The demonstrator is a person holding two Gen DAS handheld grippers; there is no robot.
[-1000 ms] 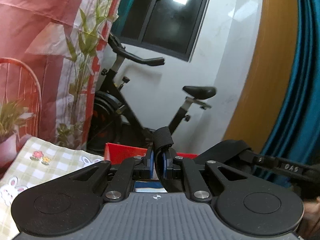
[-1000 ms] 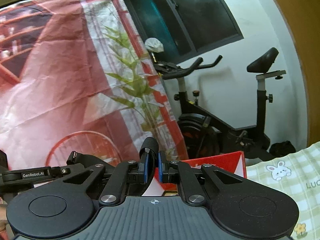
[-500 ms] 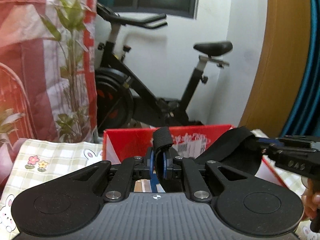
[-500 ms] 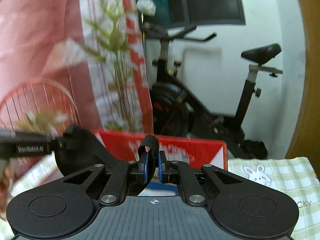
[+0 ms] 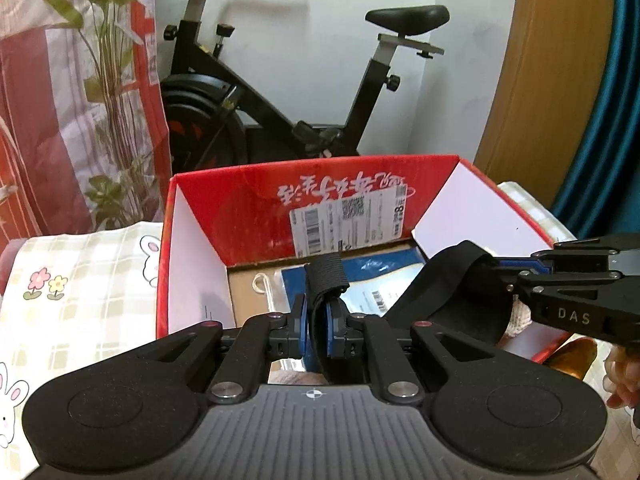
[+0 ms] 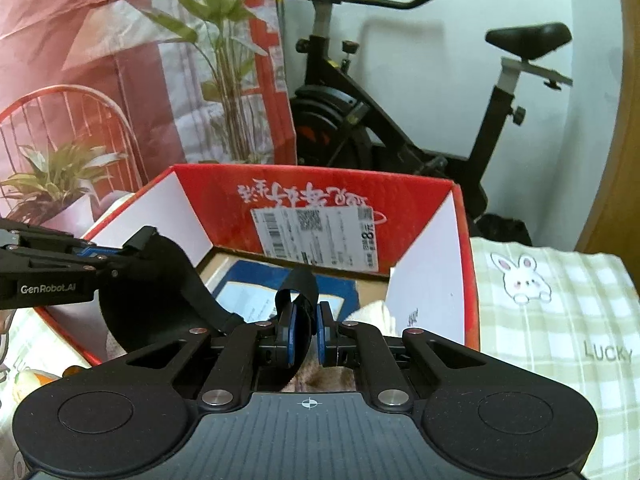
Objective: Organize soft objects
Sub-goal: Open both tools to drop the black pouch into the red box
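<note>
Tongs, left (image 5: 316, 330) and right (image 6: 305, 334), pinch black strap (image 5: 448, 292) above red box (image 5: 248, 196)

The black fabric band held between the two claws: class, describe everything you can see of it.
The black fabric band looks soft, like stretchy ribbed elastic. It sags in a wide curve between the left claw and the right claw, each clamped shut on one end, with a short folded tab poking up past the pads. It hangs over the near part of the open red box, above its contents. Whether it touches them cannot be seen.
</note>
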